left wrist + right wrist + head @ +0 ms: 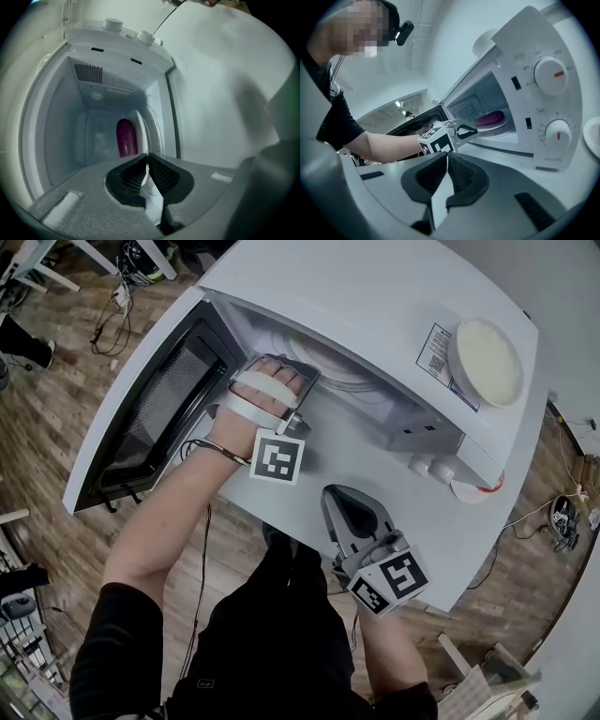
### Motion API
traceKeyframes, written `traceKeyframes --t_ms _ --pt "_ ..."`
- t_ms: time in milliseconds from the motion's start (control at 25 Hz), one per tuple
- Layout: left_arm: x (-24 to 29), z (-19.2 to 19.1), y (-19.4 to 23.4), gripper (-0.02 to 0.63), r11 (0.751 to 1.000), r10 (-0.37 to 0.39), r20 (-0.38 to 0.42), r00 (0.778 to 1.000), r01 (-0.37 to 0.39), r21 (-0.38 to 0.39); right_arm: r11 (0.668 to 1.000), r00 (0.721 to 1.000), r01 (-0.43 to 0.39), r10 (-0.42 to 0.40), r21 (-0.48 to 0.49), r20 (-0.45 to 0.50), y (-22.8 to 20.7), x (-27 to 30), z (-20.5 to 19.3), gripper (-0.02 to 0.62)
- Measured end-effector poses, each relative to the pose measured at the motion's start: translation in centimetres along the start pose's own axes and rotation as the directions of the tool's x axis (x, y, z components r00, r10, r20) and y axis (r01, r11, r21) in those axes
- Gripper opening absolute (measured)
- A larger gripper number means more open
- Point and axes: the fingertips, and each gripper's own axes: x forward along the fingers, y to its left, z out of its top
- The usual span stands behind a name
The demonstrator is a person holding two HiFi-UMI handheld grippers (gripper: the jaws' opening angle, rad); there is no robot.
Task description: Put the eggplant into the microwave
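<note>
The purple eggplant (125, 137) lies on the white turntable plate (141, 126) inside the open microwave (375, 306); the right gripper view also shows the eggplant (490, 117) there. My left gripper (302, 376) is at the mouth of the cavity, a short way from the eggplant, shut and holding nothing; its tips (146, 155) meet. My right gripper (330, 493) rests lower over the white table (366, 451), in front of the microwave, jaws shut and empty (446, 154). From the right gripper view, the left gripper (473, 132) sits just before the opening.
The microwave door (141, 409) hangs open to the left. A white bowl (486, 362) stands on top of the microwave. Two dials (553, 75) sit on its right panel. The table ends near my body, with wooden floor and cables (112, 306) around it.
</note>
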Motion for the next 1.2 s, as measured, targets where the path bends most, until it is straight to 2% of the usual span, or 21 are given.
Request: traceKeyframes --t_ms 160,240,320,400,520,560,640,760,840,880,920,1040,1080,1200 --pt "1.0 0.0 0.8 0.025 1.0 -0.007 -0.016 1.0 0.007 -0.026 1.0 1.0 0.023 -0.023 0.007 0.011 -0.6 -0.9 0.2 0.018" --pt "0.9 0.4 0.4 0.026 0.996 -0.052 -0.006 0.999 0.052 -0.071 0.999 0.999 0.036 -0.036 0.008 0.017 -0.7 -1.4 0.5 0.018" --pt "0.2 1.0 -0.7 0.026 0.98 -0.133 0.032 0.991 0.136 -0.145 0.999 0.999 0.042 -0.042 0.003 0.017 -0.4 -2.0 0.8 0.018" --pt "-0.8 1.0 -1.1 0.026 0.964 -0.175 0.047 0.983 0.181 -0.196 0.999 0.999 0.047 -0.047 -0.002 0.02 -0.1 -2.5 1.2 0.018" --pt "-2.8 0.6 -0.1 0.027 0.941 -0.152 0.048 0.987 0.16 -0.298 0.998 0.997 0.062 -0.062 -0.001 0.039 0.5 -3.4 2.2 0.018" --pt "-3.8 0.4 0.3 0.028 0.926 -0.144 0.049 0.988 0.153 -0.344 0.998 0.997 0.067 -0.067 -0.004 0.044 0.9 -3.8 2.6 0.018" --pt "-6.3 0.5 0.6 0.028 0.87 -0.157 0.079 0.984 0.176 -0.46 0.997 0.996 0.072 -0.071 -0.015 0.048 1.9 -4.4 3.3 0.018" --pt "-10.9 1.0 1.0 0.026 0.741 -0.172 0.16 0.972 0.235 -0.629 0.997 0.996 0.073 -0.072 -0.032 0.052 3.7 -5.5 4.4 0.018" --pt "-13.9 1.2 1.6 0.026 0.651 -0.161 0.218 0.963 0.269 -0.709 0.997 0.996 0.072 -0.07 -0.033 0.061 5.0 -6.2 5.0 0.018" --pt "-15.4 1.3 1.8 0.026 0.615 -0.154 0.242 0.958 0.285 -0.735 0.997 0.995 0.073 -0.07 -0.033 0.064 5.7 -6.6 5.2 0.018" --pt "-16.9 1.4 2.0 0.028 0.588 -0.147 0.261 0.954 0.296 -0.752 0.997 0.995 0.075 -0.072 -0.034 0.063 6.4 -7.0 5.2 0.018" --pt "-21.0 1.5 2.5 0.028 0.541 -0.122 0.293 0.948 0.311 -0.782 0.996 0.995 0.086 -0.084 -0.035 0.047 8.7 -8.1 5.0 0.018" --pt "-22.3 1.5 2.7 0.028 0.516 -0.113 0.309 0.944 0.321 -0.794 0.995 0.995 0.089 -0.088 -0.036 0.039 9.4 -8.5 4.9 0.018" --pt "-25.9 1.9 3.9 0.028 0.418 -0.047 0.361 0.931 0.346 -0.84 0.994 0.995 0.095 -0.094 -0.05 0.024 11.4 -9.4 4.6 0.018"
